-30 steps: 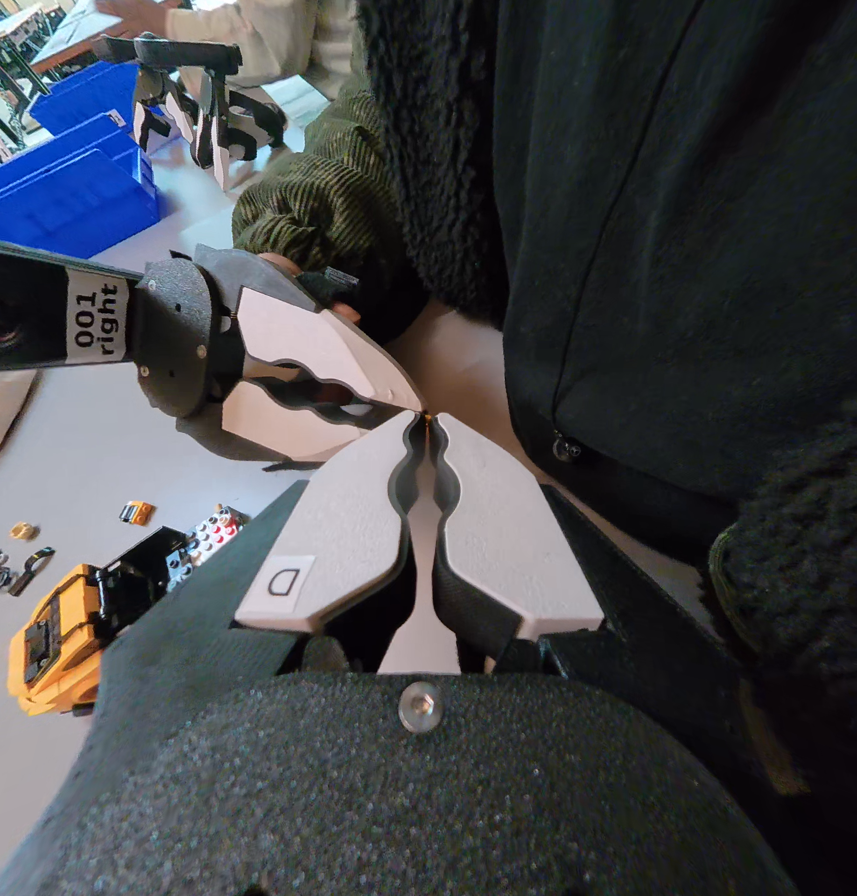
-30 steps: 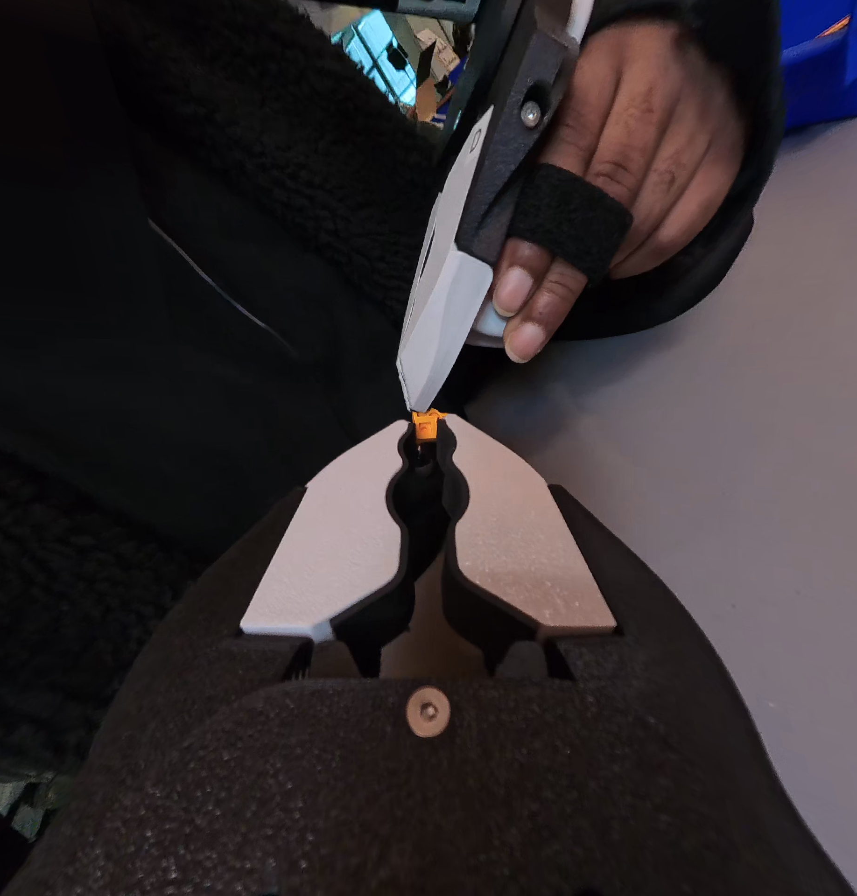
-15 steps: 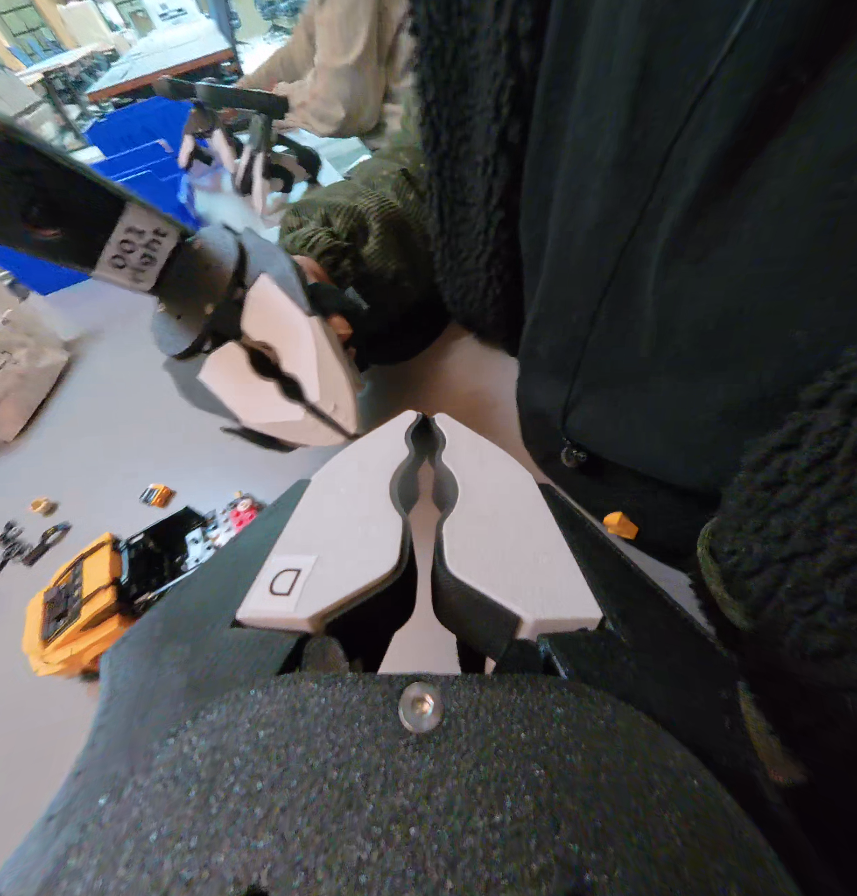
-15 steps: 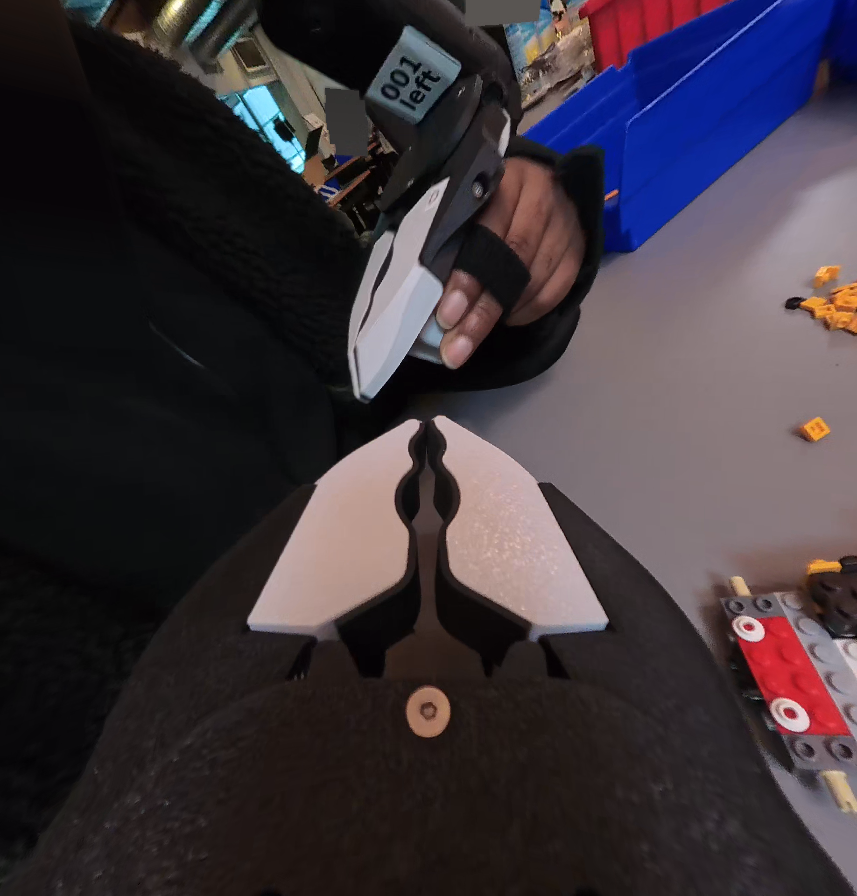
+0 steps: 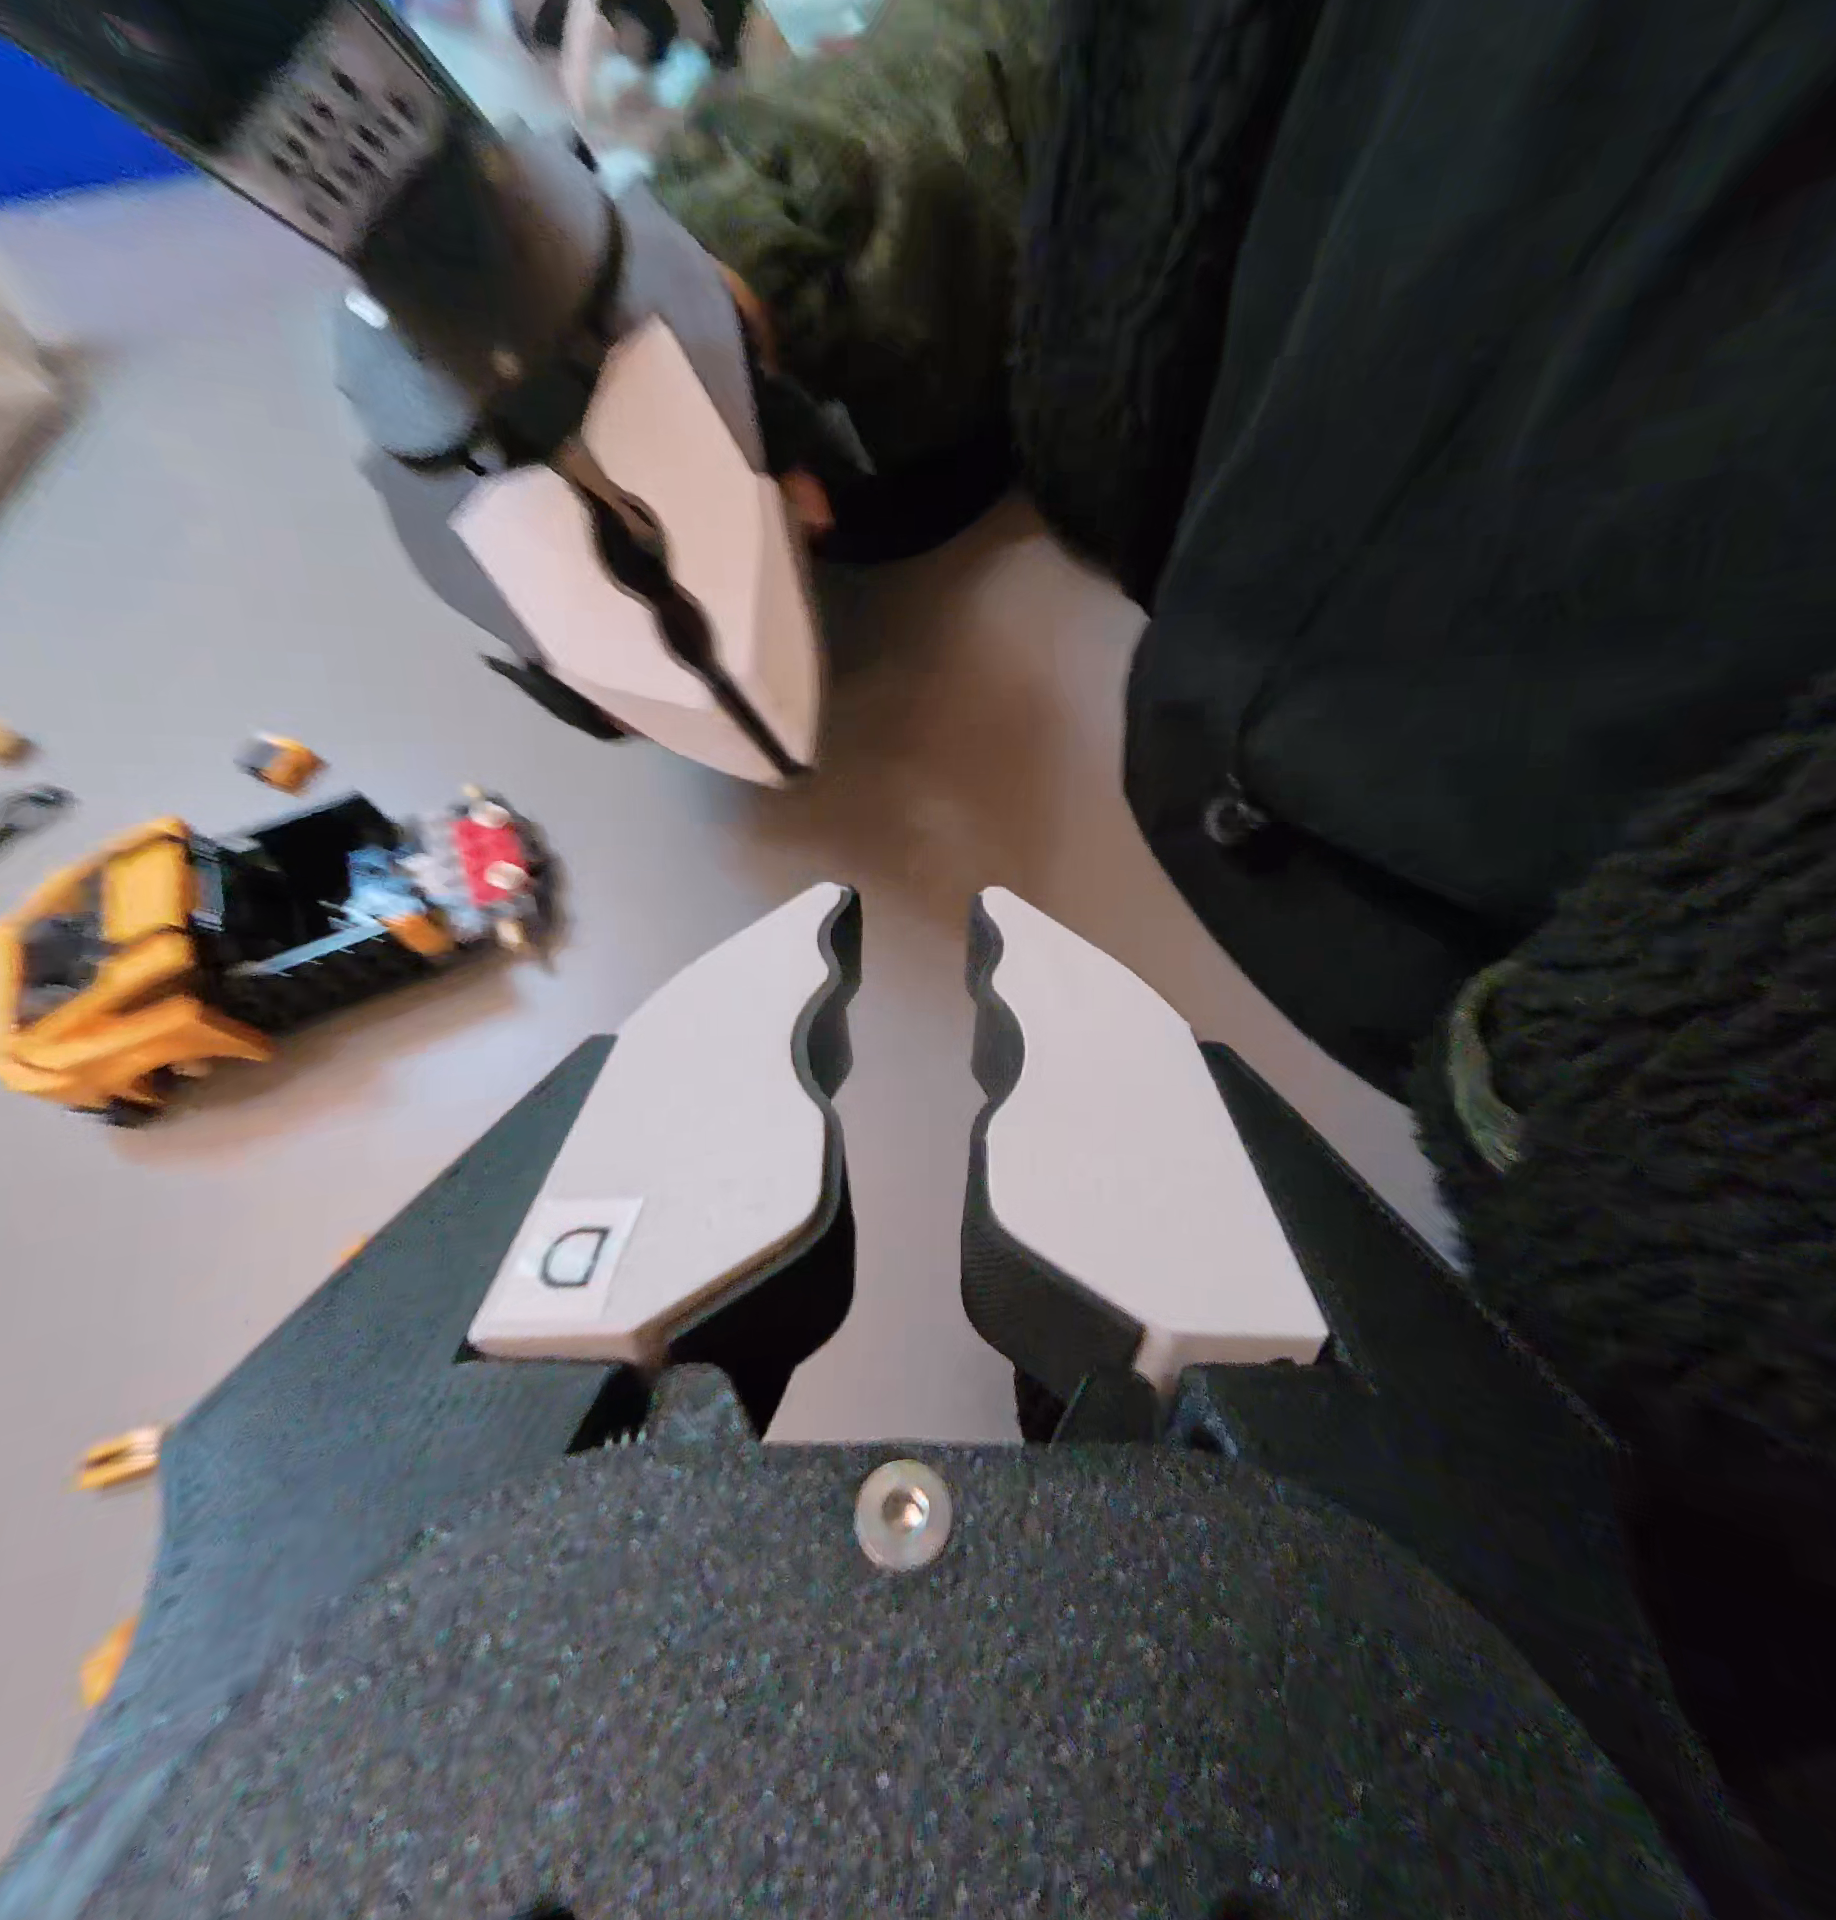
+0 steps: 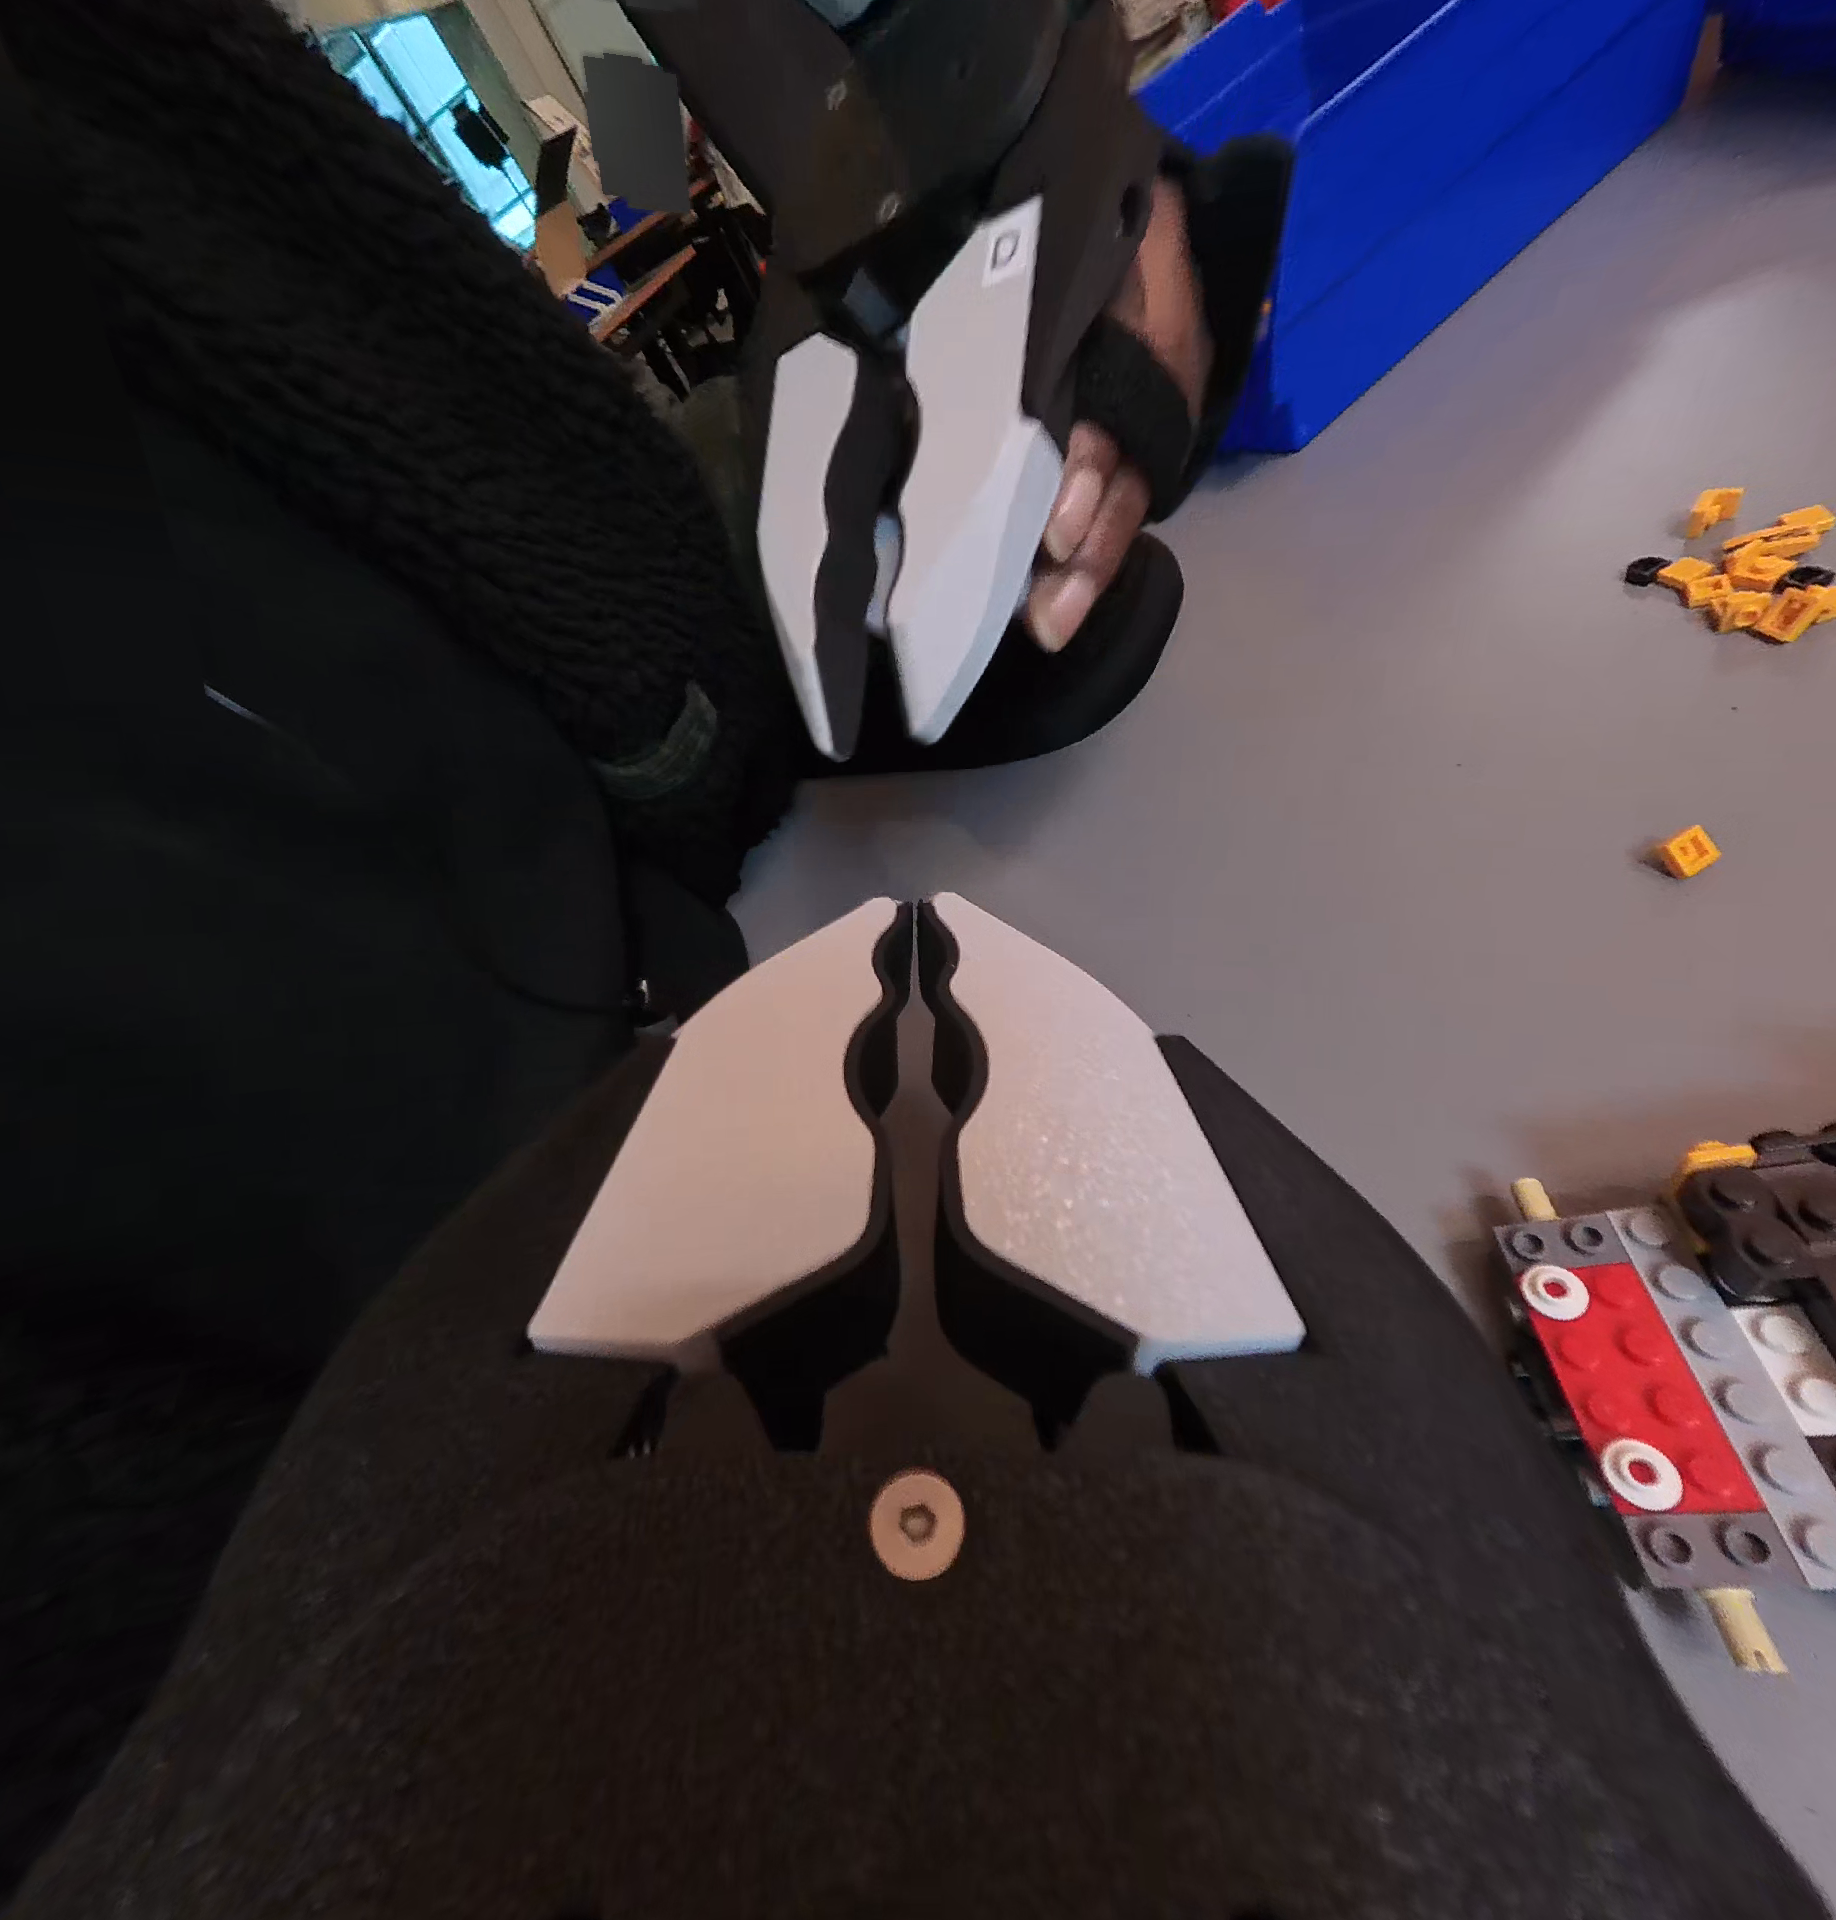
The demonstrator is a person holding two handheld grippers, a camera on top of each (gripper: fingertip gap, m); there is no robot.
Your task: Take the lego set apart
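We find the lego car (image 5: pixel 218 956) lying on the grey bench (image 5: pixel 218 499), well to the left of the left gripper (image 5: pixel 912 914) in the left wrist view. Its long axis runs left to right and tilts slightly, the orange end lower left, the stripped end toward the gripper. That orange end keeps its bodywork; the middle is open black framework; the near end shows a red plate with white round pieces amid grey plates. In the right wrist view this stripped end (image 6: pixel 1703 1382) sits right of the right gripper (image 6: pixel 914 909), with tan axle pins protruding from both sides.

The left gripper's jaws stand apart with a clear gap and hold nothing. The right gripper's jaws are closed tip to tip, nothing visible between them.

Beyond the car lies a heap of loose orange and black pieces (image 6: pixel 1755 582), one single orange piece (image 6: pixel 1688 852) nearer. Blue bins (image 6: pixel 1433 208) stand behind them.
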